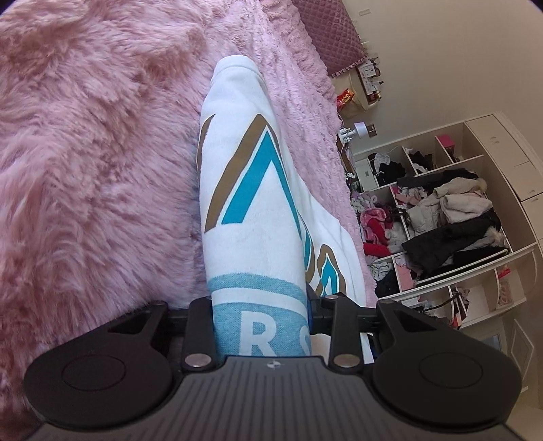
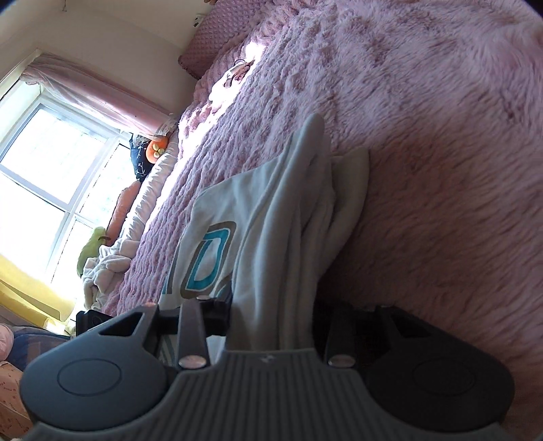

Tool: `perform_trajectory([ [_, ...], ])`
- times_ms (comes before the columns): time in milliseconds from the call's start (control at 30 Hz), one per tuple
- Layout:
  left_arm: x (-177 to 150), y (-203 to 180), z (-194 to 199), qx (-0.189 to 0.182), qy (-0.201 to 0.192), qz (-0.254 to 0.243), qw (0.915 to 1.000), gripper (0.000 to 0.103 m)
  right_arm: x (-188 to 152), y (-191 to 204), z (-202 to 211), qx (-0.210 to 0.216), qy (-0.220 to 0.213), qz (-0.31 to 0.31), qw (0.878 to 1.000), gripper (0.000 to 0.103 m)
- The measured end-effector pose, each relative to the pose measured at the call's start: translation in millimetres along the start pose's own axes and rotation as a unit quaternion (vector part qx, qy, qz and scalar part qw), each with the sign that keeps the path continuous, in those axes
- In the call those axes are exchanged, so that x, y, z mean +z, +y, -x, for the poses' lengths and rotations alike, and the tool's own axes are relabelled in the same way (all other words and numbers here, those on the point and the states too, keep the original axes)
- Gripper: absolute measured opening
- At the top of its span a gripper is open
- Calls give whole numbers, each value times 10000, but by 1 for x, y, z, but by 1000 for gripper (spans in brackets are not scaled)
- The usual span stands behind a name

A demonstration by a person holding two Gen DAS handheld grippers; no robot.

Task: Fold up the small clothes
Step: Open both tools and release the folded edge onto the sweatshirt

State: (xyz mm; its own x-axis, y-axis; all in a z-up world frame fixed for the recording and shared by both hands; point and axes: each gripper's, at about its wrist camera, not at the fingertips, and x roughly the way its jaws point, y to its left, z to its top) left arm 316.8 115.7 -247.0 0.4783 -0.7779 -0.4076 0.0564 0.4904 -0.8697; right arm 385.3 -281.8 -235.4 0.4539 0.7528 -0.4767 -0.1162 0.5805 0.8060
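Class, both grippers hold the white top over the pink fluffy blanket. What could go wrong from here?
1. Each gripper seems to hold a thick bunched wad of the white top, so layers may slip out unevenly.
2. The fluffy blanket may drag the cloth and wrinkle the fold.

A bed point(image 1: 85, 152) is being covered by a shaggy pink blanket point(image 2: 441, 135), with a quilted headboard point(image 1: 325, 30) at its far end. Daylight is being let in through a window point(image 2: 51, 169) under a pink curtain point(image 2: 91, 91). Open white shelves point(image 1: 475, 237) are being crowded with heaped clothes point(image 1: 451, 217) against cream walls point(image 1: 458, 68).
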Motion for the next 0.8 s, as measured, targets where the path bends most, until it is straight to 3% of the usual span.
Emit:
perform_trajectory([
  [133,4,-5,4,91,108,-43,9999,43,-1,-5,3,84,-14,-100,9999,37],
  [300,10,-10,21,400,233,-113,9989,54,-2,-7,23,-60,-44,-63,10000,44],
  [433,14,-23,59,1074,-79,-513,9929,64,-5,-1,52,-377,-166,219,9989,48],
  [533,14,-35,81,1272,-425,-685,9886,64,-6,20,74,-984,-686,859,9891,49],
  [667,14,-65,79,1093,-796,-1199,9835,65,-3,57,76,-1213,-1234,1904,9663,49],
  [800,29,-77,47,679,-951,-1304,9845,65,11,76,45,-962,-1170,2173,9643,45],
])
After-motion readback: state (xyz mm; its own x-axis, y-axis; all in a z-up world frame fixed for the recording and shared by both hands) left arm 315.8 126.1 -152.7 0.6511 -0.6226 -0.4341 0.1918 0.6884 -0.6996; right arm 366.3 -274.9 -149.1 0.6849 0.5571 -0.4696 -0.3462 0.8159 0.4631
